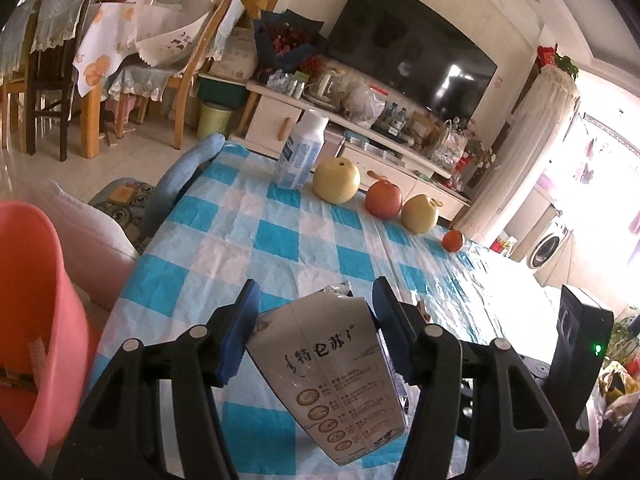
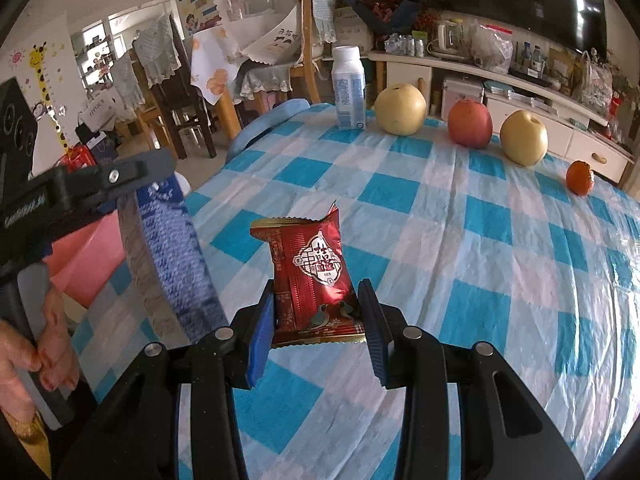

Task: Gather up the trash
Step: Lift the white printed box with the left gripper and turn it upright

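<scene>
My left gripper is shut on a grey-white milk carton with Chinese print, held tilted above the checked tablecloth. The carton also shows in the right wrist view, blurred, held by the left gripper at the table's left edge. My right gripper is shut on a red snack wrapper, upright between the blue pads, above the table. A pink bin stands left of the table, below its edge.
Along the far edge stand a white bottle, two yellow pears, a red apple and a small orange. Behind are a TV cabinet, chairs and a dining table.
</scene>
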`<state>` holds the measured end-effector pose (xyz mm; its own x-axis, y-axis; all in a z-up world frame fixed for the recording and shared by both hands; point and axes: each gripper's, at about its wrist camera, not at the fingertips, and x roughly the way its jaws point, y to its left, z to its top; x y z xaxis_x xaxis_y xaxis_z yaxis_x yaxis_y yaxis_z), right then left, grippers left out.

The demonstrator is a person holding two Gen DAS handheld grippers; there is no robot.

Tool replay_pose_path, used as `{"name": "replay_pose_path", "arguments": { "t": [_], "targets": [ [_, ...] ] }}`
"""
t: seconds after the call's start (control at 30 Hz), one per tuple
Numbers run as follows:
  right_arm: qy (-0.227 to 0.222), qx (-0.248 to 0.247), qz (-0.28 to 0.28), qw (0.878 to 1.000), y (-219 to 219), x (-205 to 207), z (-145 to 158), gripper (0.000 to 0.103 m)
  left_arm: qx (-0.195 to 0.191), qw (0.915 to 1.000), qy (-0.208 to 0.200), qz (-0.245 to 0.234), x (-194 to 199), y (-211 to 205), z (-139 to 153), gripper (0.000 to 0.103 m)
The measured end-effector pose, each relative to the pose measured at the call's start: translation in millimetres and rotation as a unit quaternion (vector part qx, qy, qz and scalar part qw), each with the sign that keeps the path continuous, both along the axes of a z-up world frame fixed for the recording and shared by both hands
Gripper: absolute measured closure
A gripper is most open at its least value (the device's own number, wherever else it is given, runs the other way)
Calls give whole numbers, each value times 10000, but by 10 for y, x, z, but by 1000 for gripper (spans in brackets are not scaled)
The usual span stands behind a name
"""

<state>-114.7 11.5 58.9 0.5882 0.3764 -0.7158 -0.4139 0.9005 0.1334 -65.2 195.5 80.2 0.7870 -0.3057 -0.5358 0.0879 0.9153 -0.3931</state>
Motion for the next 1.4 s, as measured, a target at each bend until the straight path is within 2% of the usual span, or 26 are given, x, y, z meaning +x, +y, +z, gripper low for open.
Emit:
{"name": "replay_pose_path", "arguments": {
  "t": [0.47,0.77,0.83,0.87,1.03,1.1,1.27,1.37,1.4],
  "targets": [
    [-62,-7,86,9999,175,-236,91,61,-210,9991,-270,251,-178,333,138,45],
    [-126,-34,301,9995,445,-351,172,61,-347,9965,-506,575,-371,721,275,47],
    [-143,-18,389,9991,539,-371,196,61,-366,9954,-551,688,-426,838,299,58],
    [-155,-12,437,9989,592,-382,210,61,-417,9948,-551,752,-451,922,305,73],
    [-185,25,713,9973,903,-420,242,61,-584,9900,-551,1161,-549,1273,286,73],
    [-175,39,780,9968,1008,-420,229,61,-635,9889,-436,1267,-551,1371,241,73],
    [-130,-29,758,9970,1070,-401,161,61,-684,9911,-231,1119,-503,1369,184,72],
    [-85,-96,673,9977,975,-380,108,61,-685,9931,43,953,-452,1246,124,62],
    [-77,-121,651,9978,932,-375,90,61,-671,9930,76,972,-463,1205,109,61]
  ]
}}
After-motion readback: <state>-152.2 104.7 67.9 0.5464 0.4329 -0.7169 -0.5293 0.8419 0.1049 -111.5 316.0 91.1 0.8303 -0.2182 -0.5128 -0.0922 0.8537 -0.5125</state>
